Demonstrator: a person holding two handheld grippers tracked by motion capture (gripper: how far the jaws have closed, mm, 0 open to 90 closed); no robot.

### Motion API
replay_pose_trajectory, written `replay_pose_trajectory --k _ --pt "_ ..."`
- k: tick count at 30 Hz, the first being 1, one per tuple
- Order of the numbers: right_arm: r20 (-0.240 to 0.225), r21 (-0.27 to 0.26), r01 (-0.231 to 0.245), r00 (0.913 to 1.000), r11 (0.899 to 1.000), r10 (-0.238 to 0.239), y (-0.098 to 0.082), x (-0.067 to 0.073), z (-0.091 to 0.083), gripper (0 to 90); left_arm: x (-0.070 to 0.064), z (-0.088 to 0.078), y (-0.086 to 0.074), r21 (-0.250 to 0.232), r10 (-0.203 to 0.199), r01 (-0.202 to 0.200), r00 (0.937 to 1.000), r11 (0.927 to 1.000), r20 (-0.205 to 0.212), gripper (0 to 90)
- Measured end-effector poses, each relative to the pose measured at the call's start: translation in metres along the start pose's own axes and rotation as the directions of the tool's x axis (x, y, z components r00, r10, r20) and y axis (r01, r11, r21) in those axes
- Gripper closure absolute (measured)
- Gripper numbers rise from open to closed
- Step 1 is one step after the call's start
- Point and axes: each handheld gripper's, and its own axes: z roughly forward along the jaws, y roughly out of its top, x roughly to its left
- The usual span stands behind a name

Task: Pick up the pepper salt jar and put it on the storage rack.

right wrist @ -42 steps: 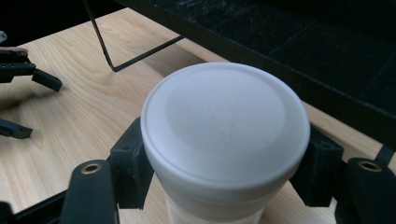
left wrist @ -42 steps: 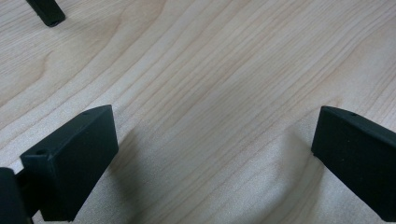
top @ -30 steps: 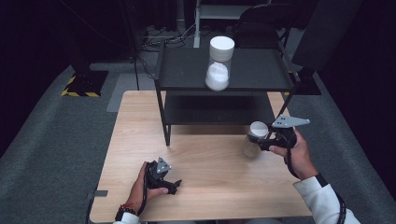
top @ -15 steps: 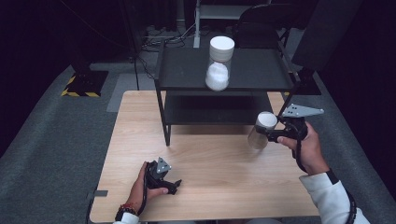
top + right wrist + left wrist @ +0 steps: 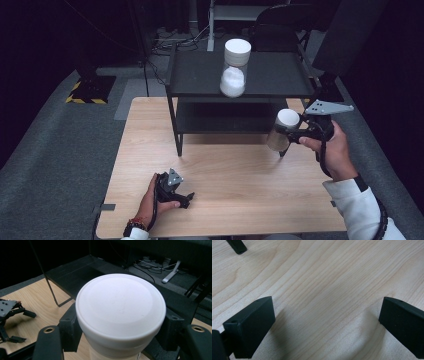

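My right tongs (image 5: 291, 137) clench the white-lidded jar (image 5: 281, 131) beside the black shelf (image 5: 240, 80). My left tongs (image 5: 187, 199) rest released on the bench (image 5: 240, 190).

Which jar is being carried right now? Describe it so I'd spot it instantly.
Start at the black shelf standing on the wooden table. Just off the shelf's right front corner, the right gripper grips a jar in the air. Unlike the other jar, which stands on top of the shelf showing white contents, this one is tilted and clamped between black jaws.
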Motion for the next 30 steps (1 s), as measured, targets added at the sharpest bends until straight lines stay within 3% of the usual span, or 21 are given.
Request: replay_pose_trajectory --k 12,30 --pt "0.005 -0.027 0.022 0.9997 0.999 -0.022 0.038 0.003 -0.016 33.3 0.000 0.000 0.000 0.000 0.000 0.000 1.0000 1.0000 0.000 0.1" --pt "0.000 -0.021 0.028 0.9996 0.999 -0.028 0.076 0.007 -0.027 33.3 0.000 0.000 0.000 -0.002 -0.004 0.004 1.0000 1.0000 0.001 0.2"
